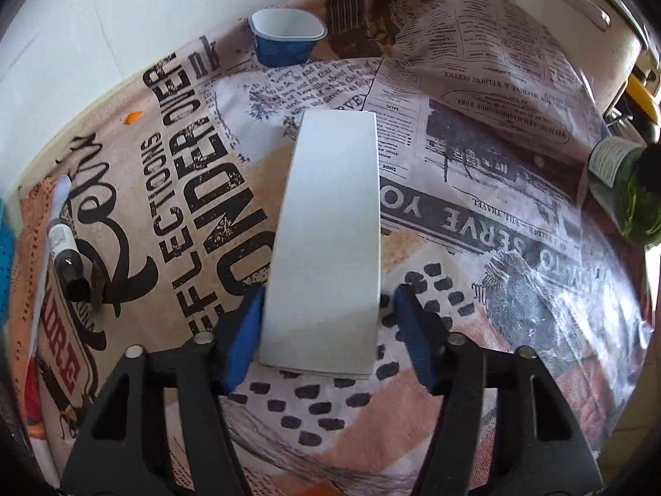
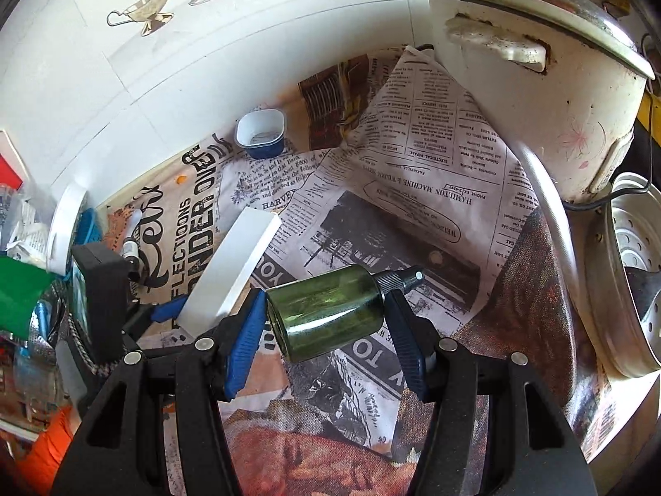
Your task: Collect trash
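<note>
My left gripper is shut on a long white box, held out over the newspaper-print tablecloth; the box also shows in the right wrist view. My right gripper is shut on a small green glass bottle with a black cap, held sideways between the blue pads. That bottle shows at the right edge of the left wrist view. An empty blue cup stands near the wall, also in the right wrist view. A small black-capped tube lies at the left.
A white rice cooker stands at the back right, with a metal steamer tray beside it. A crumpled newspaper sheet leans against the cooker. Clutter and a green item lie at the left edge. A tiled wall bounds the back.
</note>
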### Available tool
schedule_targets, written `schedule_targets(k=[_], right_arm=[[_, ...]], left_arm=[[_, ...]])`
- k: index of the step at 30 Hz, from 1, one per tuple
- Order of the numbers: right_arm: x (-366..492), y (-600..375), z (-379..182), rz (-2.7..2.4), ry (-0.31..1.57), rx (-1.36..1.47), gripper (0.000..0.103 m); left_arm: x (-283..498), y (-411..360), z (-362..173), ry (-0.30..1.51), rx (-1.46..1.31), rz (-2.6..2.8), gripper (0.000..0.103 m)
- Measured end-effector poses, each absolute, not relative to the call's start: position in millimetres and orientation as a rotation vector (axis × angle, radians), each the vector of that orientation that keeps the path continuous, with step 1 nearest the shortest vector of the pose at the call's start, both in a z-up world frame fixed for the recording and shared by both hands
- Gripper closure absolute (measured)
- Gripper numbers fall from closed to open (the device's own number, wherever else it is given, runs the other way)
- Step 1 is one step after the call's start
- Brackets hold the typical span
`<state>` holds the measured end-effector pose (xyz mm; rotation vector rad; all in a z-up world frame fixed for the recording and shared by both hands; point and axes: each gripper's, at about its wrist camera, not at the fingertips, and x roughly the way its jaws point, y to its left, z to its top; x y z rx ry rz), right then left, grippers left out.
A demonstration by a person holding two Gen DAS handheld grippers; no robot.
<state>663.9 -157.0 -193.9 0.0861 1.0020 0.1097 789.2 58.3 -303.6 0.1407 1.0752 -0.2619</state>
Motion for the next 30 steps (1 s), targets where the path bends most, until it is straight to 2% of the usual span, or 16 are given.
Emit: schedule_targets(k=[1, 9, 22, 30], right_arm=[[663.7, -156.9, -193.5, 0.111, 1.001, 0.086, 0.048], [648.3, -173.6, -174.5, 0.139, 0.968, 0.081, 0.048], [608.2, -196.9, -116.3, 0.327, 0.839, -0.006, 0.048], [564.0, -179.3, -80.7, 0.421, 0.752, -0.022, 0.048]], left_arm=[[788.5, 56.0, -302.9, 1.066, 0.132, -0.26, 0.053], [781.2, 46.7, -283.6, 1.059, 0.052, -0.189, 0.053], [677.8, 43.5, -149.1, 0.791, -0.093, 0.054, 0.053], [604.9, 53.8, -91.9, 0.674, -0.106, 0.125, 0.053]])
